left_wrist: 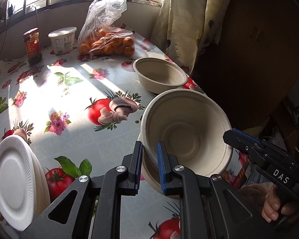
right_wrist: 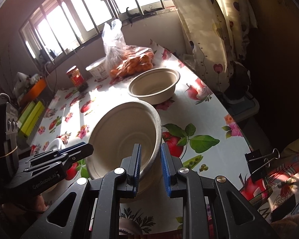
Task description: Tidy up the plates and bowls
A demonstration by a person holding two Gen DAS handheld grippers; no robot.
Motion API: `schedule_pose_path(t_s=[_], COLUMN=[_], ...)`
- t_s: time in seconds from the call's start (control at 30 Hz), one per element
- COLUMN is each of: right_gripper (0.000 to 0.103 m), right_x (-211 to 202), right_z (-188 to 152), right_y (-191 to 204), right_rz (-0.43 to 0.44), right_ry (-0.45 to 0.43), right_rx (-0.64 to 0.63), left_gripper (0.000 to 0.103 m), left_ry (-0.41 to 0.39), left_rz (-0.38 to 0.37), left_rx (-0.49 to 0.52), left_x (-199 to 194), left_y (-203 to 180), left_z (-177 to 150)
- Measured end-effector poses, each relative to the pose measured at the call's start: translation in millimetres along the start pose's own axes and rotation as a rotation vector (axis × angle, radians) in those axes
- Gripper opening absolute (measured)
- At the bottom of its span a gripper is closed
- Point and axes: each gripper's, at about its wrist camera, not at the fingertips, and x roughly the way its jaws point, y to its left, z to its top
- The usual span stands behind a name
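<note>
A beige paper bowl [left_wrist: 187, 131] [right_wrist: 125, 131] hangs tilted over the table's near right side, and a second one [left_wrist: 149, 179] is nested under it. My left gripper [left_wrist: 149, 165] [right_wrist: 85, 149] is shut on the bowl's left wall, one pad inside and one outside. On the opposite rim my right gripper [right_wrist: 150, 165] [left_wrist: 232, 137] is shut the same way. Another beige bowl [left_wrist: 161, 75] [right_wrist: 153, 87] stands upright farther back. A stack of white plates [left_wrist: 12, 179] lies at the near left.
At the back stand a bag of oranges [left_wrist: 107, 41] [right_wrist: 131, 63], a white tub [left_wrist: 62, 39] and a dark jar [left_wrist: 32, 45]. The table edge [right_wrist: 235, 123] runs close on the right, by a curtain [right_wrist: 209, 20]. A binder clip [right_wrist: 257, 163] sits on that edge.
</note>
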Motion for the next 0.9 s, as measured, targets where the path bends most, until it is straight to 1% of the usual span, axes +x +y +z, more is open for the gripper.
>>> schedule_pose_path(t_s=[0.27, 0.9], right_gripper=[0.020, 0.020], right_x=[-1.1, 8.5], right_z=[-12.5, -20.6], right_y=[-0.3, -1.3], right_rz=[0.007, 0.000], right_ry=[0.011, 0.045], right_rx=[0.012, 0.009], left_gripper=[0.015, 0.015], left_ry=[0.005, 0.038], left_rz=[0.006, 0.024], left_rx=[-0.004, -0.008], left_x=[-1.2, 5.4], left_y=[0.9, 1.7], left_z=[-3.3, -11.6])
